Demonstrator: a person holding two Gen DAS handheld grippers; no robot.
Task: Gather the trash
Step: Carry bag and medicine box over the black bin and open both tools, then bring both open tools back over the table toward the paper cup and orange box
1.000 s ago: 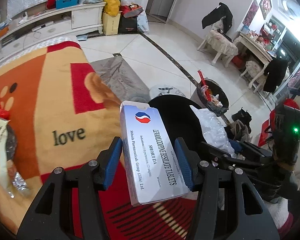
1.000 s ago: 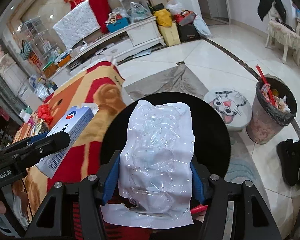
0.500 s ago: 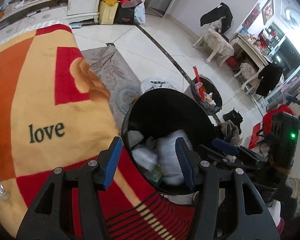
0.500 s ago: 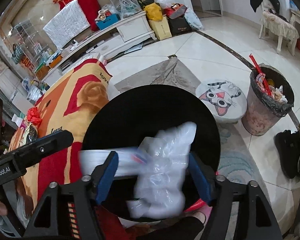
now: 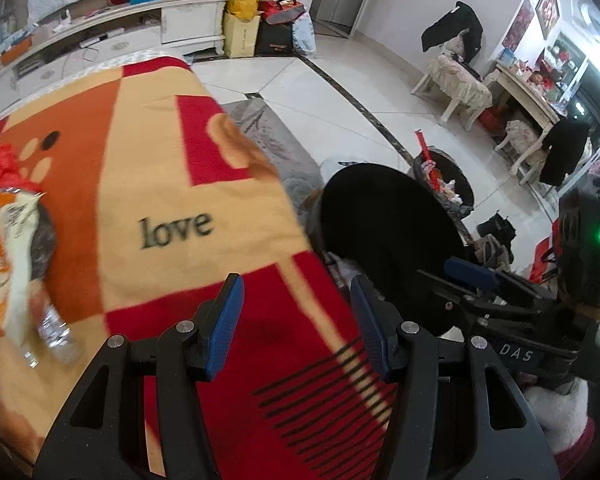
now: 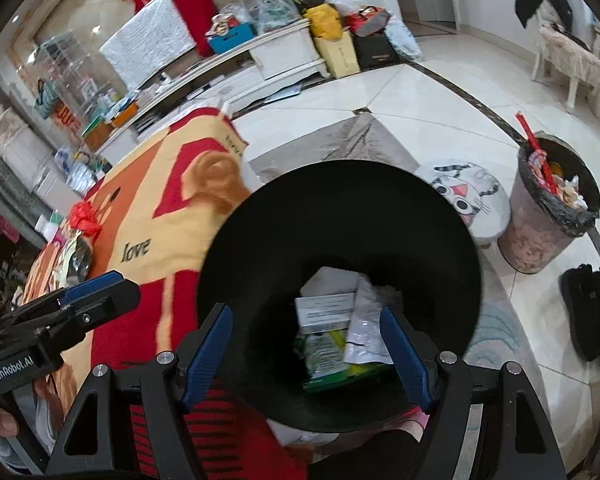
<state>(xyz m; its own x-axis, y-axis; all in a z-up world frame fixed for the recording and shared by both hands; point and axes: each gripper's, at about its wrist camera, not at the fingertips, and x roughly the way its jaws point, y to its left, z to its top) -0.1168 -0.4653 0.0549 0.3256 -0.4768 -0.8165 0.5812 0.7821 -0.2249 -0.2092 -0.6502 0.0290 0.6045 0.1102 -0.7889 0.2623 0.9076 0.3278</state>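
My right gripper (image 6: pixel 306 312) hangs open and empty over the black bin (image 6: pixel 340 208). In the bin lie a white tablet box (image 6: pixel 327 309), a clear plastic pack (image 6: pixel 364 334) and a green wrapper (image 6: pixel 324 358). My left gripper (image 5: pixel 296 284) is open with nothing between its blue pads, above the red part of the "love" blanket (image 5: pixel 160 160), left of the bin (image 5: pixel 380 220). Snack wrappers (image 5: pixel 16 240) and a red crumpled scrap (image 5: pixel 0 164) lie on the blanket's left side. Each gripper shows in the other's view: right gripper (image 5: pixel 472 276), left gripper (image 6: pixel 96 284).
A second, full bin (image 6: pixel 552 208) with a red stick stands on the tiled floor at the right, a cat-face stool (image 6: pixel 464 192) beside it. Black shoes (image 6: pixel 588 312) lie near. A white TV cabinet (image 6: pixel 284 60) with bags runs along the far wall.
The left gripper let go of the tablet box and the right let go of the clear plastic pack; both now lie in the black bin. The left gripper swung back left over the blanket.
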